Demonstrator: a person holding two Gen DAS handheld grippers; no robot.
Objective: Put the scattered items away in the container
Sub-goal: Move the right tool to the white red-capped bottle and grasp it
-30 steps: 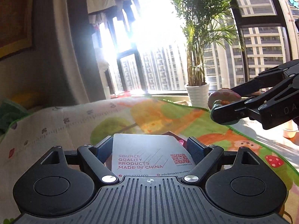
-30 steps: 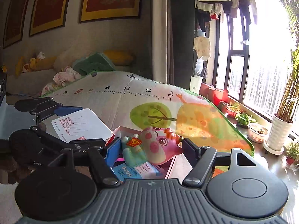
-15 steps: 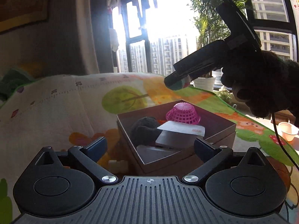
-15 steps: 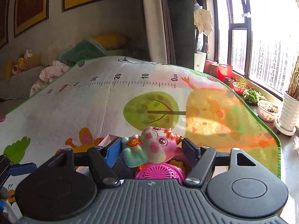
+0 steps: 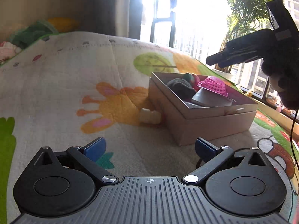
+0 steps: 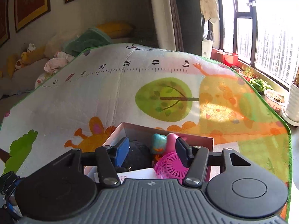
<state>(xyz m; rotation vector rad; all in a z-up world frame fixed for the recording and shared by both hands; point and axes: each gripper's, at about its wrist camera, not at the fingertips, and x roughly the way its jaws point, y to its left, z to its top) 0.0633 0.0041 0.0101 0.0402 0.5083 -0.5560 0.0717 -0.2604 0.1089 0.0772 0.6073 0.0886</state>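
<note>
Box [image 5: 214,123] holds toys; both grippers empty.

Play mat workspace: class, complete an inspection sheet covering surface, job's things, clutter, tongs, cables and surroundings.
Surface: cartoon play mat, partly sunlit.
Job's things: cardboard box holds pink basket, pig toy, dark bundle, white card; cream item is out on the mat beside the box.
Clutter: soft toys beyond the mat.
Tongs: left tongs open, just been opening, empty; right tongs above the box, just been closing, gripping nothing.
Cables: thin black cable hangs below the gloved hand.
Surroundings: window, potted palm, framed pictures.
</note>
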